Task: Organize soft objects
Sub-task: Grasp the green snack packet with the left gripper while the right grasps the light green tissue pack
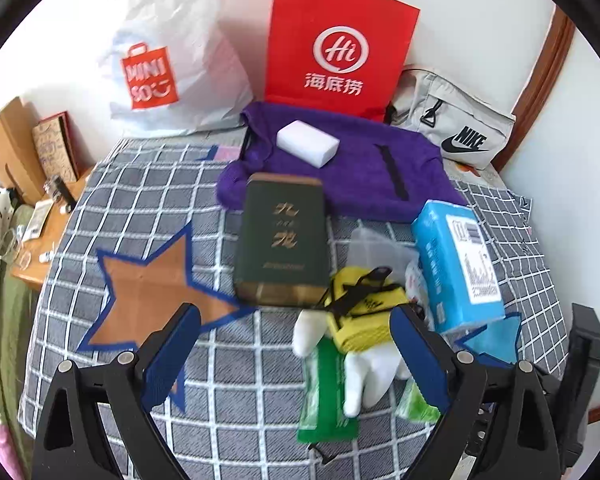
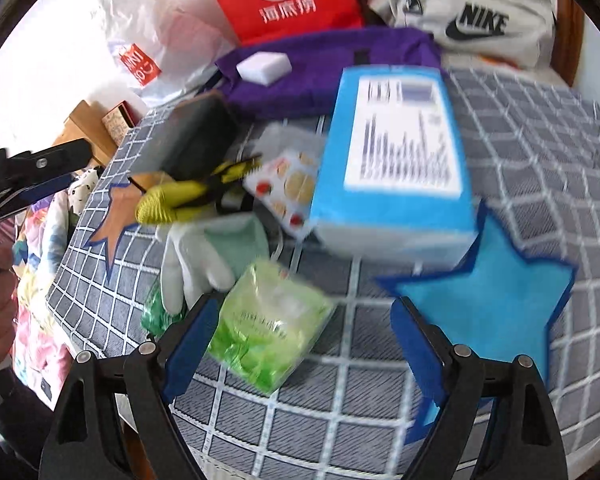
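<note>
Ahead of the left gripper (image 1: 296,354), whose jaws stand wide apart and hold nothing, a white glove (image 1: 364,364) lies on the checked bedspread (image 1: 148,208) with a yellow pouch (image 1: 360,308) on top and a green packet (image 1: 326,392) partly under it; a dark green box (image 1: 282,240) and blue tissue pack (image 1: 456,268) sit just beyond. From the right wrist, the right gripper (image 2: 300,350) is likewise spread and empty, its left finger touching or just beside a green crinkly packet (image 2: 264,328), near a blue star patch (image 2: 496,296). That packet looks light, soft and slippery; pinching across its middle seems safest. Blur hides finer detail.
</note>
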Available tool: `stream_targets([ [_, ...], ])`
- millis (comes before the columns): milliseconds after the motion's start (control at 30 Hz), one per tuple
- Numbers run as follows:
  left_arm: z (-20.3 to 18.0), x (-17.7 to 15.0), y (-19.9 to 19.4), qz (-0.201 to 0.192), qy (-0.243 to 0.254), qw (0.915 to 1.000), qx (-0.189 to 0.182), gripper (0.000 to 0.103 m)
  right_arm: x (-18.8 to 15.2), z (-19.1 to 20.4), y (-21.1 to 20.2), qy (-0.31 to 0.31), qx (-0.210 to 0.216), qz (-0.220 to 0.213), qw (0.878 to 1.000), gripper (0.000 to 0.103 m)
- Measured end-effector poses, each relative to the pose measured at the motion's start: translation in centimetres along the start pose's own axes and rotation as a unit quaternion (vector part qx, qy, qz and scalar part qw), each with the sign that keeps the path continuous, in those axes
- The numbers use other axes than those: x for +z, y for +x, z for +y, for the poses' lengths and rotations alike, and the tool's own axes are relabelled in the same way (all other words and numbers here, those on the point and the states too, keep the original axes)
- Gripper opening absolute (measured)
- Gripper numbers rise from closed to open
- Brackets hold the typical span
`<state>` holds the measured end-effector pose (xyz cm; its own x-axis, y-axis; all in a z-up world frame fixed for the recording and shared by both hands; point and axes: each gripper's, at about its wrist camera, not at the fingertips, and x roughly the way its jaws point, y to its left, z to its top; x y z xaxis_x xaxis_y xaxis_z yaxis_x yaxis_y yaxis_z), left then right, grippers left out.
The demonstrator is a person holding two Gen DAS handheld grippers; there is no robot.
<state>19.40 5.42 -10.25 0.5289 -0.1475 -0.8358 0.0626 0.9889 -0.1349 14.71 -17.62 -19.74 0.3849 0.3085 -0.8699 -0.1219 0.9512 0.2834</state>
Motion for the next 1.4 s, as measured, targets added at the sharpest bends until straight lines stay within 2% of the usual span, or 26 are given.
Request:
stream_targets([
  [267,2.3,-2.8,0.2,0.015,-0.016,0.9997,-0.007,0.095,-0.9,2.0,2.6,0.008,-0.024,0.004,1.0,0.087],
  [433,2.7,-4.5,0.9,0.026,-0.007,0.9996,0.005,0.095,-1.4,3.5,3.3,-0.026,-0.078,-0.03,0.996,0.087],
  [500,2.5,-5.1,1.6,0.035,-0.003,0.9994,0.005,0.095,-1.7,3.5,3.1,-0.043,-0.093,-0.044,0.994,0.078],
  [600,1.9,-6.0,2.6,0.05,0.008,0.9987,0.007,0.095,-2.1,2.6,2.5,-0.05,-0.081,-0.047,0.994,0.075],
  [800,0.0,-8.1,4.2,0.077,0.036,0.9963,0.003,0.095,-2.9,-0.3,1.0,-0.045,-0.094,-0.052,0.993,0.074],
  [1033,-2.5,-9.2,6.6,0.104,0.053,0.9931,-0.008,0.095,-3.4,-2.8,0.3,-0.024,-0.08,-0.065,0.994,0.075],
  [1100,-3.4,-9.6,7.4,0.109,0.07,0.9914,0.011,0.095,-3.4,-2.7,0.3,-0.026,-0.08,-0.068,0.994,0.075],
  [1133,-3.8,-9.8,7.5,0.099,0.084,0.9907,0.039,0.093,-3.4,-2.7,0.4,-0.027,-0.082,-0.069,0.994,0.075],
  [1167,-3.9,-9.9,7.6,0.094,0.088,0.9904,0.05,0.091,-3.4,-2.6,0.4,-0.027,-0.082,-0.07,0.994,0.075],
  [1200,-3.8,-9.9,7.3,0.086,0.082,0.9917,0.048,0.082,-3.4,-2.6,0.4,-0.028,-0.082,-0.07,0.994,0.075],
  [1233,-3.3,-9.8,6.9,0.079,0.073,0.993,0.049,0.068,-3.4,-2.7,0.4,-0.028,-0.081,-0.071,0.994,0.075],
  [1333,-1.4,-9.5,6.1,0.079,0.055,0.9946,0.038,0.041,-3.4,-2.8,0.4,-0.027,-0.079,-0.072,0.994,0.075],
  [1400,0.3,-9.5,5.5,0.083,0.04,0.9954,0.027,0.039,-3.5,-2.8,0.3,-0.027,-0.079,-0.073,0.994,0.075],
])
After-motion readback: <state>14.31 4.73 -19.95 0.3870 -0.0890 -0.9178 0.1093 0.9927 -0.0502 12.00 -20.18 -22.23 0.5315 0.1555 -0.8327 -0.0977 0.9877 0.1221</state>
